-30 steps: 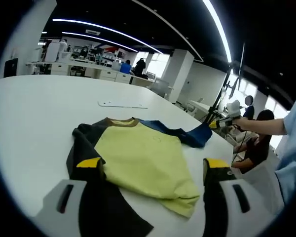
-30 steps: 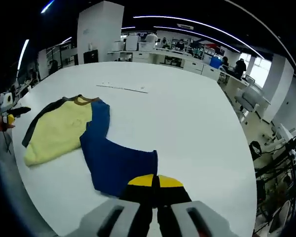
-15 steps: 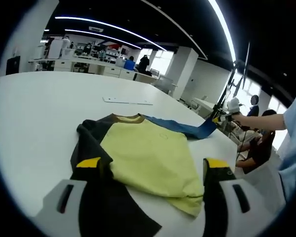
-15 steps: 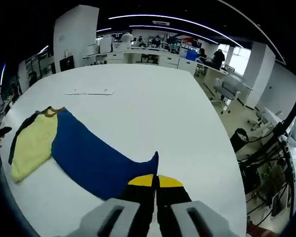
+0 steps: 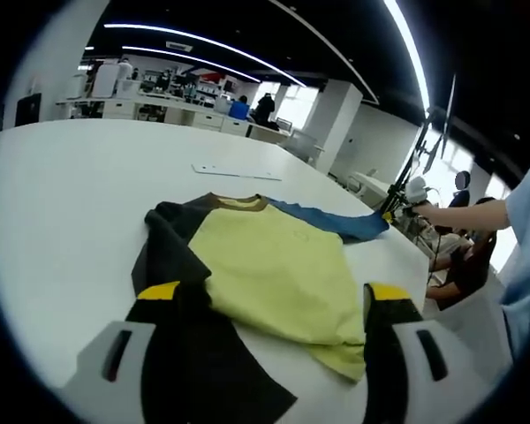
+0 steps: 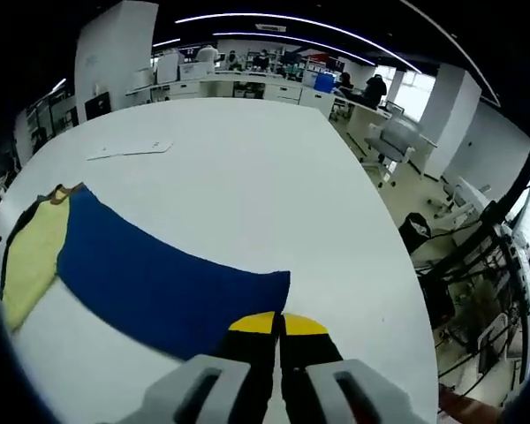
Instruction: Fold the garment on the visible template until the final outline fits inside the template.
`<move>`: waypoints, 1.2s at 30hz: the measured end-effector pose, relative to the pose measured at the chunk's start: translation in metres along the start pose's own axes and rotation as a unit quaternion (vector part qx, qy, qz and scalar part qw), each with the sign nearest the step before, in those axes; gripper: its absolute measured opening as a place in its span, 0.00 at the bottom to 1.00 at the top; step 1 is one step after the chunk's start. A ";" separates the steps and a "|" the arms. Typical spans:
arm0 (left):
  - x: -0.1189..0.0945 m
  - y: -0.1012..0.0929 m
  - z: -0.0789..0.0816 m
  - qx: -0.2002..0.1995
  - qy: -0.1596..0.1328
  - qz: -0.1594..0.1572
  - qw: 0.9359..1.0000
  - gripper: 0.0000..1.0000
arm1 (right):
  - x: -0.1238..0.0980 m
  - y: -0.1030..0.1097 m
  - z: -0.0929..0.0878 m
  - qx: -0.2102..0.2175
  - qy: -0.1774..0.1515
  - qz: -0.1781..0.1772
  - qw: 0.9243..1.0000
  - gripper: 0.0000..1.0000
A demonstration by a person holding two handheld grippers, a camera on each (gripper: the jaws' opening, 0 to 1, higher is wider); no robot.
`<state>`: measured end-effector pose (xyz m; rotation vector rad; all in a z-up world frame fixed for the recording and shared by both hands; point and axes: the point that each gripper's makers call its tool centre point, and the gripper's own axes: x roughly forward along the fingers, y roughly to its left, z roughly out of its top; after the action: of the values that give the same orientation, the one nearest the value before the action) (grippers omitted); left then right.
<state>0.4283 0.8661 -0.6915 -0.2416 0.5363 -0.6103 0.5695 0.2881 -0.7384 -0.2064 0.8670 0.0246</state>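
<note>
The left gripper (image 5: 272, 305) has its jaws spread wide and holds nothing, one over the black sleeve (image 5: 172, 256), the other at the yellow hem. In the left gripper view the shirt (image 5: 269, 269) lies flat on the white table (image 5: 62, 194), collar away from the camera, with its blue sleeve (image 5: 336, 223) drawn out sideways toward a hand (image 5: 428, 212) at the table's edge. A thin white sheet (image 5: 237, 170), possibly the template, lies beyond the collar, apart from the shirt.

In the right gripper view, the right gripper (image 6: 281, 325) is clamped tight on the blue sleeve's (image 6: 159, 283) cuff, and the sleeve is spread out long across the table (image 6: 247, 177), near its edge.

The risk, as I judge it: pulling further could drag the whole shirt sideways, since nothing pins it, and wrinkle the yellow front. The cuff could also slip off the table.
</note>
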 end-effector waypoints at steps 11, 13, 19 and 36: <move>0.004 0.003 -0.013 -0.019 0.004 0.004 1.000 0.81 | 0.014 0.001 -0.014 -0.003 0.023 -0.008 1.000 0.00; 0.005 0.003 -0.013 -0.019 0.004 0.003 1.000 0.81 | 0.015 0.001 -0.016 -0.009 0.026 -0.010 1.000 0.00; 0.005 0.002 -0.011 -0.019 -0.001 0.002 1.000 0.81 | 0.014 -0.004 -0.015 0.002 0.010 -0.009 1.000 0.08; -0.013 0.002 -0.003 -0.012 -0.017 0.006 1.000 0.81 | -0.036 0.029 -0.004 -0.016 -0.064 0.059 0.996 0.36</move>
<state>0.4188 0.8749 -0.6897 -0.2713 0.5131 -0.5865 0.5405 0.3180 -0.7187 -0.1816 0.7499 0.1609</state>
